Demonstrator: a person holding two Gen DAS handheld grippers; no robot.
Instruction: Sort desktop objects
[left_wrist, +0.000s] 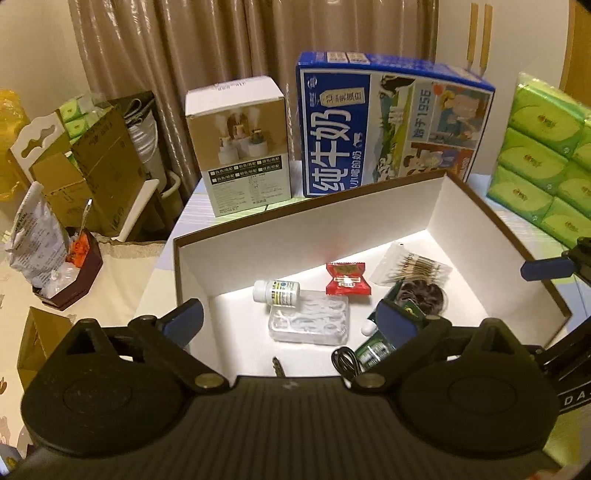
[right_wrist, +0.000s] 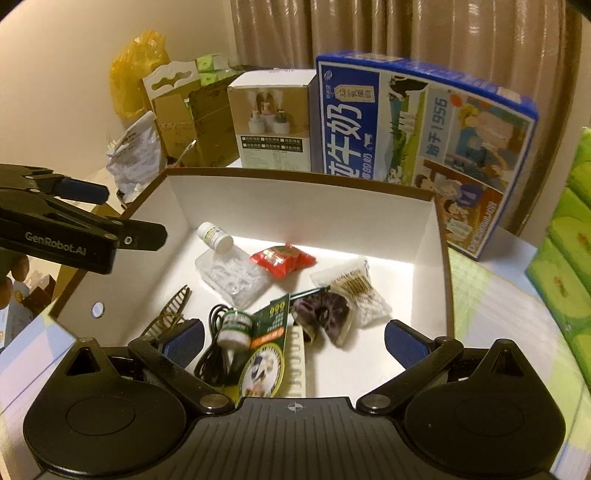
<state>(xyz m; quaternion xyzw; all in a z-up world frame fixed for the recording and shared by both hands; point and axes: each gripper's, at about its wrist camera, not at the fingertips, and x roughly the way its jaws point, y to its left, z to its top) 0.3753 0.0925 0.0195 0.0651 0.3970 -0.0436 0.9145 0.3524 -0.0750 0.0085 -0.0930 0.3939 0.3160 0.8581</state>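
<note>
**Both tongs wide over the open box**

Your left tongs (left_wrist: 291, 317) stand wide with nothing between the blue pads; your right tongs (right_wrist: 293, 341) are wide and empty too, low in their frame.

The sorted things lie in the white cardboard box (left_wrist: 295, 229) at the centre of the left view. The small white pill bottle (left_wrist: 276, 292) lies on its side, long axis running left to right, cap toward the left. It rests against a clear plastic case (left_wrist: 309, 320) just below it. The red foil packet (left_wrist: 345, 278) lies flat to the right, and the bag of cotton swabs (left_wrist: 412, 269) slants toward the upper right. A black cable (right_wrist: 214, 354) coils at lower centre of the right view, beside a small green-labelled jar (right_wrist: 236, 326).

The box has brown edges and smooth white walls, lit brightly across the floor. It sits on a pale checked tabletop (right_wrist: 476, 291). Behind stand a blue milk carton (left_wrist: 391, 125) and a tan-and-white box (left_wrist: 240, 144), before glossy beige curtains (left_wrist: 221, 40). Green tissue packs (left_wrist: 546, 147) fill the right edge.
</note>
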